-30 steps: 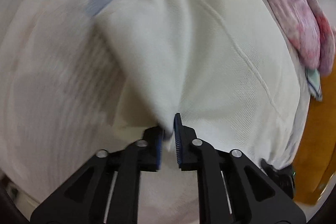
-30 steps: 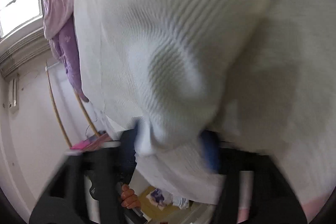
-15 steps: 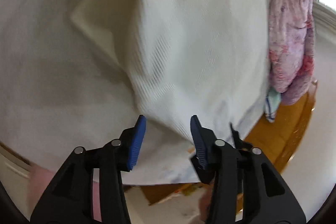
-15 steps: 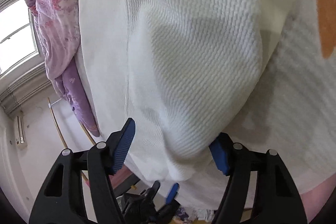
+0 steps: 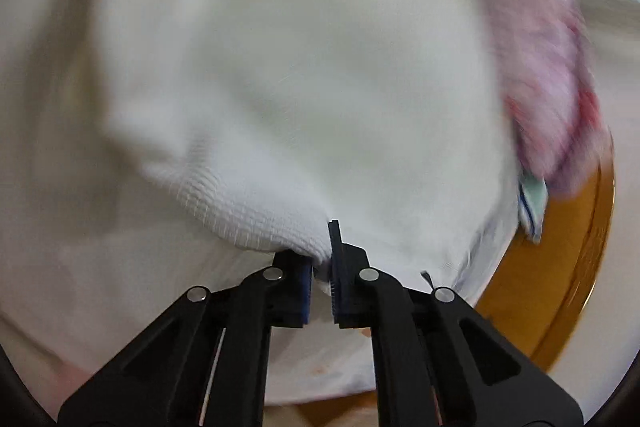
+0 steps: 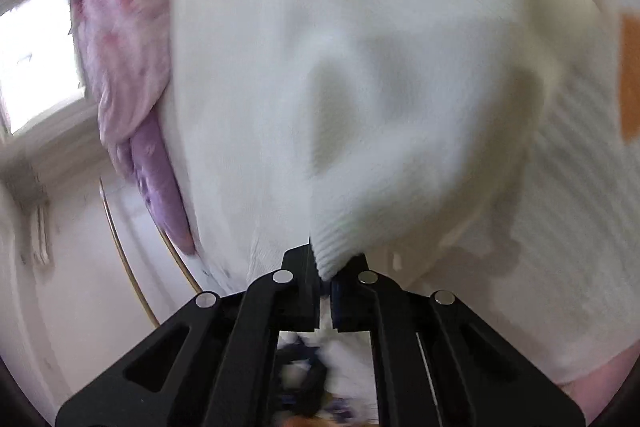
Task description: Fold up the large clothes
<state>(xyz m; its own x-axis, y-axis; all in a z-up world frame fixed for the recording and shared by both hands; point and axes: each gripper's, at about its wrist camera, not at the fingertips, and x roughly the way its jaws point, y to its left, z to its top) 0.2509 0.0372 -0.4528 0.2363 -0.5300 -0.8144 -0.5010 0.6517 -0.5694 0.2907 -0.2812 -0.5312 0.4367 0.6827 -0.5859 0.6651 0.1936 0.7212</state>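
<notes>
A large white waffle-knit garment point(image 5: 304, 75) fills the left wrist view, lying on a pale bed sheet point(image 5: 52, 227). My left gripper point(image 5: 322, 267) is shut on a folded edge of the garment. In the right wrist view the same white garment point(image 6: 360, 75) bulges up from the bed. My right gripper point(image 6: 325, 269) is shut on another edge of it. Both pinched edges are lifted slightly; the rest of the garment is blurred.
A pink and purple floral quilt point(image 5: 548, 75) lies bunched beside the garment, and shows at the left in the right wrist view point(image 6: 120, 39). An orange-brown wooden bed frame point(image 5: 560, 287) curves at the right. A bright window point(image 6: 36, 59) is at the left.
Half a second ago both grippers were open around the garment's edge. Now both have shut on the cloth and pulled it up.
</notes>
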